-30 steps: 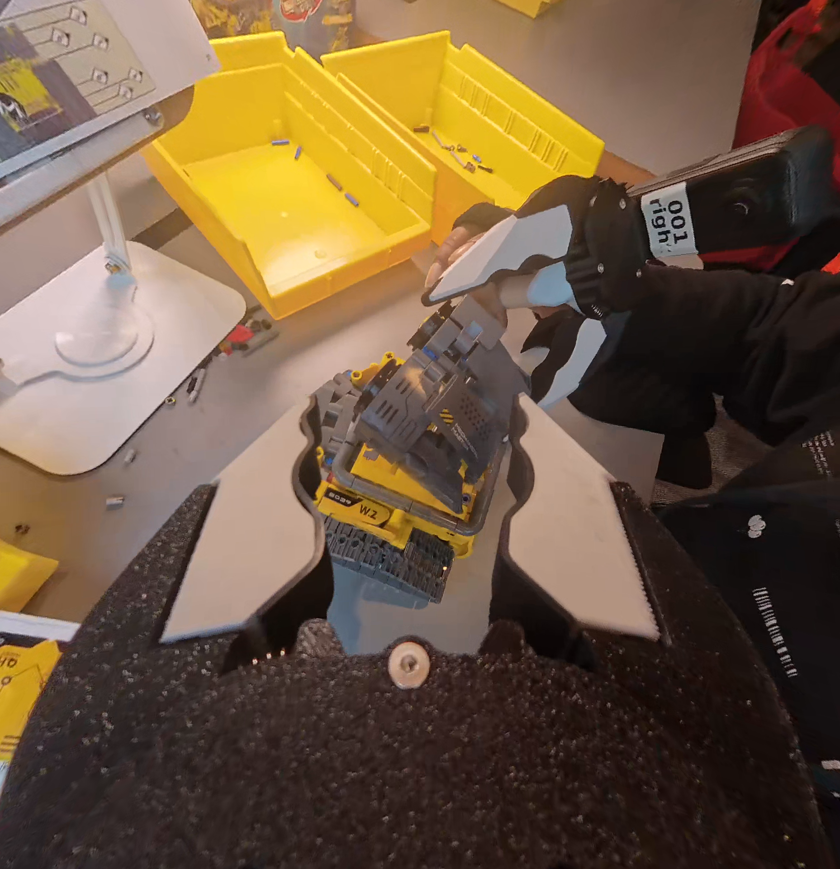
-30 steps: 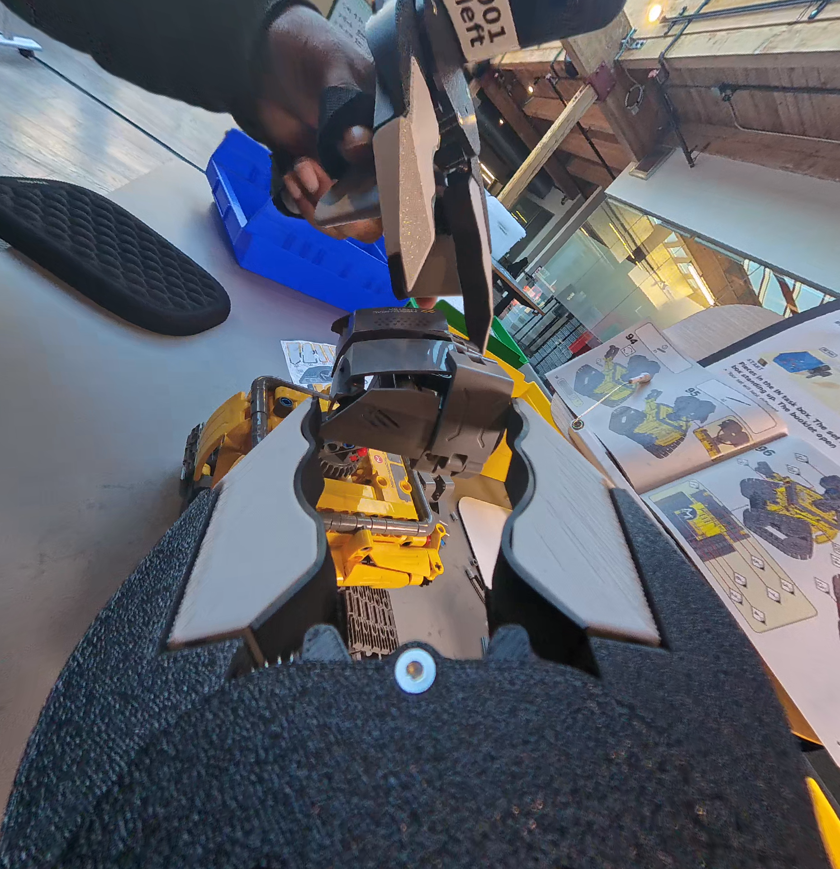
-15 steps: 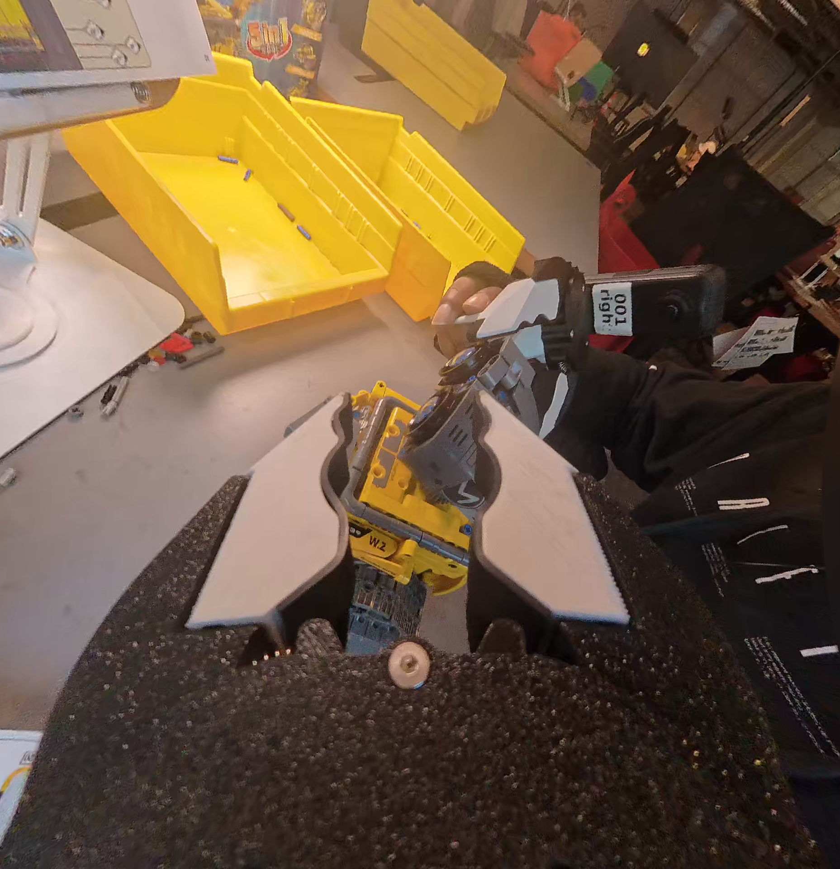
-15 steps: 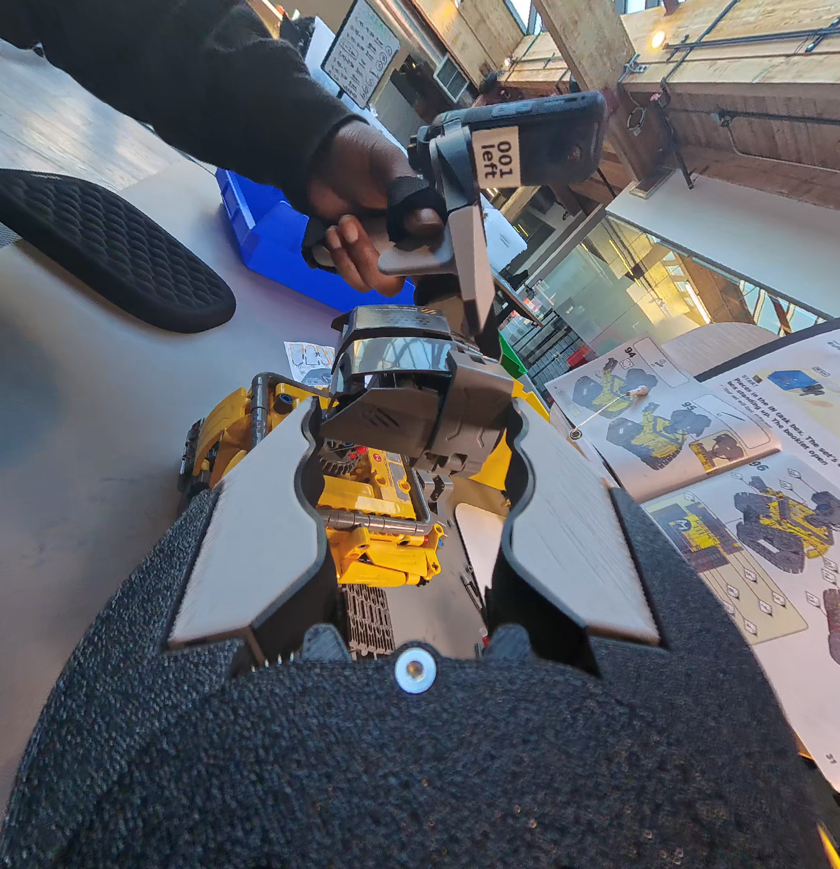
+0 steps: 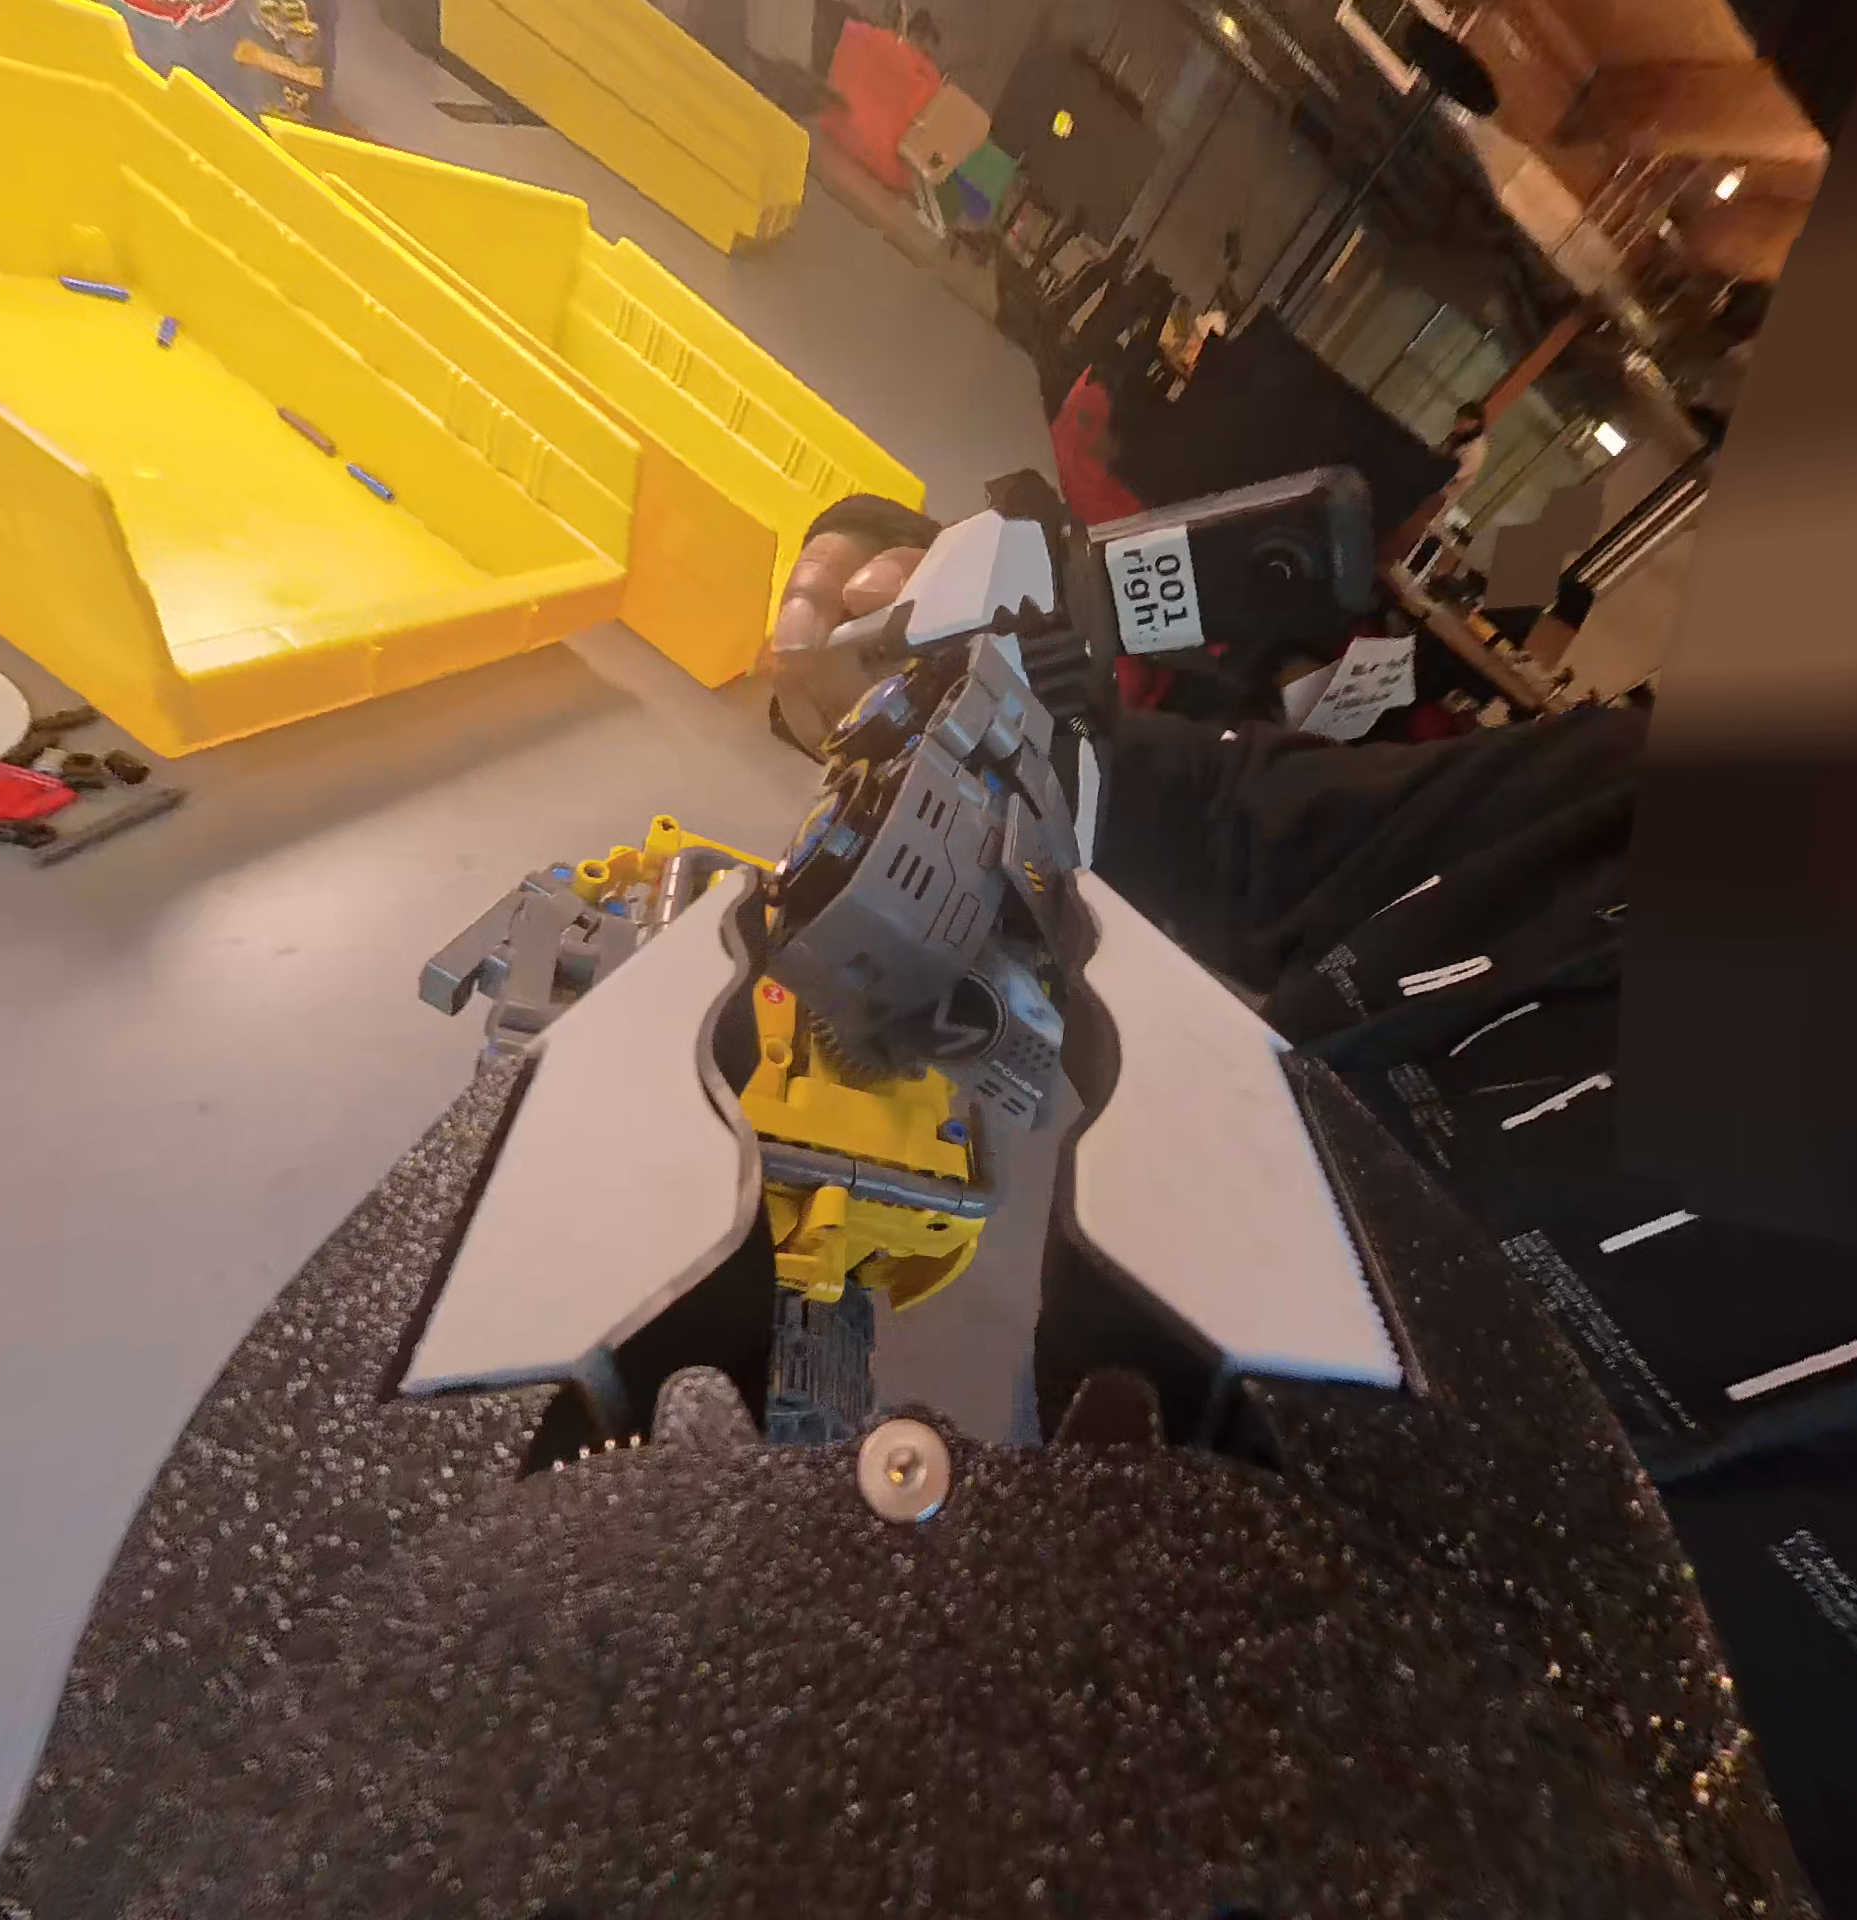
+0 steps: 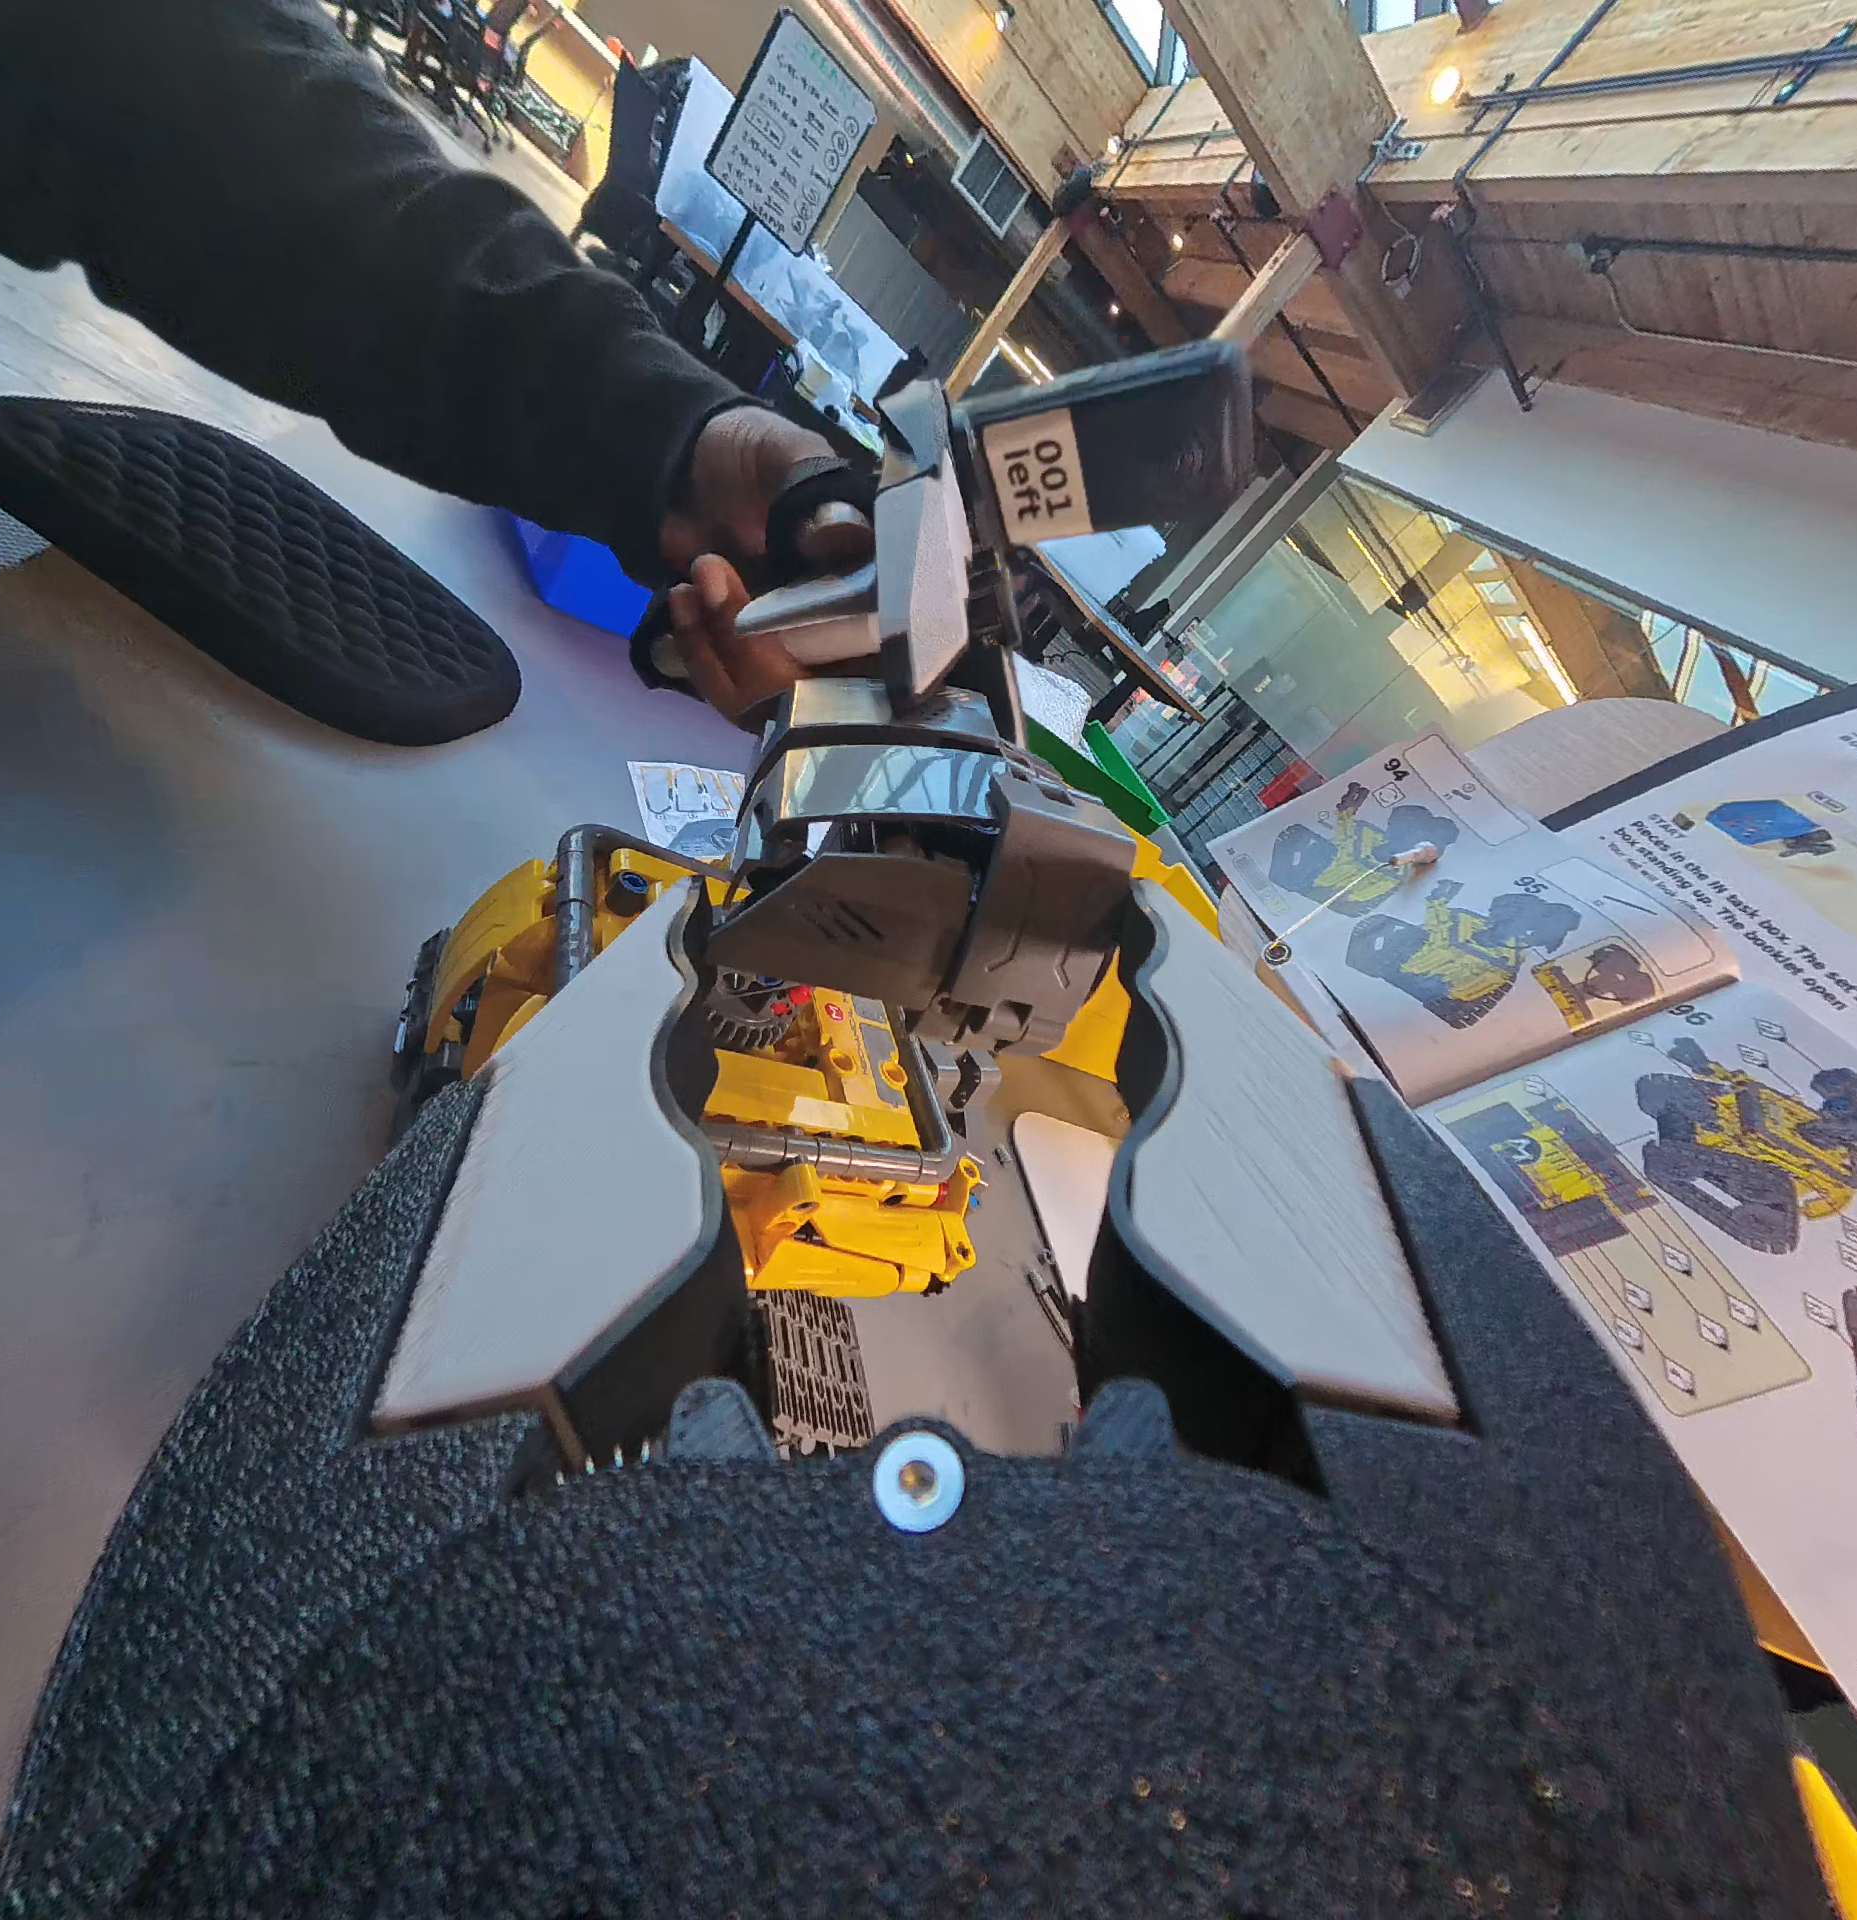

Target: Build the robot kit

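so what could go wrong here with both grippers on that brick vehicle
1. The grey cab section is tilted up off the yellow chassis; with the left gripper and right gripper both around it, a twist might pop bricks loose.
2. Sliding the model could scatter the loose small parts on the table.
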